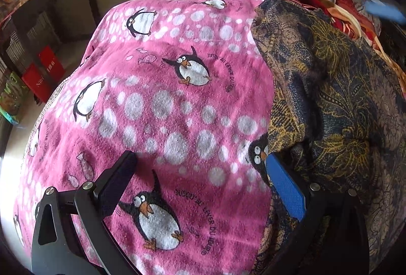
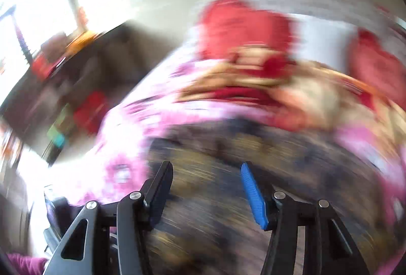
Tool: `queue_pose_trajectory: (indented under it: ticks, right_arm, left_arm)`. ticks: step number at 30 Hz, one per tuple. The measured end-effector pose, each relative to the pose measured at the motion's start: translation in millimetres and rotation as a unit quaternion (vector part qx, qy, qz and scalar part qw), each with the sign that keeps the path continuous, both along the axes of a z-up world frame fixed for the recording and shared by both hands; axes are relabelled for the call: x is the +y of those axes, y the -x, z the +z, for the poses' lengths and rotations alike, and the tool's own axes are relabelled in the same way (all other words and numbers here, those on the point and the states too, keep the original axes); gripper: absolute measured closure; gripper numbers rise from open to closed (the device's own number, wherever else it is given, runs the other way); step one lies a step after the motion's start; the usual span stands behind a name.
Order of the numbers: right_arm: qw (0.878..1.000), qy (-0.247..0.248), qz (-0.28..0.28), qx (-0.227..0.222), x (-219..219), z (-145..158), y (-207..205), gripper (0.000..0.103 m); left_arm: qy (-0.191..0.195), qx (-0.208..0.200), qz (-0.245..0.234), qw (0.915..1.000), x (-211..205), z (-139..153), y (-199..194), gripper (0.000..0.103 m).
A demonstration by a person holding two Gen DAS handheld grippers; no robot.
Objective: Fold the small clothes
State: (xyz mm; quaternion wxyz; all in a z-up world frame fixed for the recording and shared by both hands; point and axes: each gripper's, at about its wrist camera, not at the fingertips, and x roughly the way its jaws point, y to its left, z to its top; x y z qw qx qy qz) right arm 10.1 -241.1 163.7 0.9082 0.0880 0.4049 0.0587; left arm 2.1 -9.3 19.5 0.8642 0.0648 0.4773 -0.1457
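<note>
Left wrist view: the left claw (image 1: 200, 166) stands wide and empty above a pink fleece blanket with penguin print (image 1: 162, 97) spread on the bed. A dark blue and gold patterned garment (image 1: 330, 87) lies crumpled along the blanket's right side, touching the blue-padded finger (image 1: 285, 188). Right wrist view, heavily blurred: the right claw (image 2: 206, 173), also spread and empty, hangs over the same garment (image 2: 215, 148).
</note>
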Motion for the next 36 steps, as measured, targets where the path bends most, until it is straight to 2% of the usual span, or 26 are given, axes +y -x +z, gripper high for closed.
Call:
queue_pose_trajectory:
  ticks: [2,3,5,6,7,8,9,10,11,13,15,17,21,23,24,25,26,27,30,32,33,36]
  right_arm:
    - [0.996,0.053,0.067,0.010,54,-7,-42,0.049]
    - [0.990,0.094,0.098,0.023,83,-16,-66,0.049]
    - [0.981,0.130,0.133,0.055,110,-36,-92,0.049]
    - [0.973,0.162,0.141,0.088,123,-55,-110,0.053]
    - [0.967,0.178,0.145,0.112,125,-69,-119,0.062]
    - [0.962,0.188,0.146,0.136,126,-81,-125,0.085]
    - [0.962,0.191,0.137,0.141,124,-86,-127,0.086]
    - [0.967,0.170,0.134,0.132,120,-81,-124,0.094]
    - [0.974,0.137,0.130,0.126,114,-75,-123,0.097]
    - [0.987,0.039,0.120,0.096,97,-55,-119,0.097]
    - [0.991,-0.009,0.114,0.075,88,-47,-120,0.097]
    - [0.992,-0.026,0.102,0.071,94,-54,-133,0.097]
    - [0.993,-0.053,0.080,0.070,100,-87,-143,0.095]
    - [0.991,-0.078,0.075,0.072,92,-89,-143,0.092]
    - [0.992,-0.093,0.073,0.054,82,-79,-132,0.086]
    - [0.993,-0.088,0.070,0.039,76,-69,-120,0.082]
    - [0.995,-0.075,0.064,0.027,70,-61,-110,0.073]
    - [0.997,-0.051,0.050,0.011,62,-49,-92,0.068]
    - [1.000,-0.011,0.011,-0.016,36,-37,-47,0.068]
    - [1.000,0.018,-0.016,-0.008,20,-45,-24,0.068]
    - [0.999,0.036,-0.030,0.017,12,-57,-16,0.068]
    - [0.994,0.060,-0.077,0.056,-6,-90,-13,0.069]
  left_arm:
    - [0.000,-0.004,-0.002,1.0000,0,-2,-1,0.001]
    - [0.001,-0.007,-0.004,1.0000,0,-3,-1,0.001]
    - [0.002,-0.011,-0.007,0.9999,2,-4,0,0.001]
    - [0.004,-0.012,-0.010,0.9999,2,-5,-1,0.001]
    - [0.007,-0.014,-0.013,0.9998,4,-5,0,0.001]
    - [0.012,-0.014,-0.017,0.9997,5,-4,0,0.001]
    - [0.021,-0.015,-0.021,0.9995,8,-3,0,0.001]
    - [0.032,-0.015,-0.022,0.9991,11,-2,0,0.001]
    - [0.043,-0.016,-0.021,0.9987,14,0,-1,0.001]
    - [0.065,-0.023,-0.012,0.9976,20,6,-3,0.001]
    - [0.071,-0.031,-0.001,0.9970,24,11,-6,0.001]
    - [0.067,-0.033,0.005,0.9972,26,14,-10,0.001]
    - [0.057,-0.038,0.015,0.9976,32,21,-16,0.001]
    - [0.055,-0.045,0.017,0.9973,35,26,-15,0.001]
    - [0.058,-0.052,0.016,0.9968,35,31,-15,0.001]
    - [0.061,-0.058,0.014,0.9963,35,36,-14,0.001]
    - [0.064,-0.064,0.012,0.9958,33,40,-13,0.001]
    - [0.067,-0.068,0.008,0.9954,29,44,-13,0.001]
    - [0.068,-0.064,-0.003,0.9956,10,48,-18,0.001]
    - [0.066,-0.052,-0.012,0.9964,-6,44,-24,0.001]
    - [0.057,-0.041,-0.013,0.9974,-14,40,-29,0.001]
    - [0.004,-0.019,-0.015,0.9997,-35,18,-34,0.001]
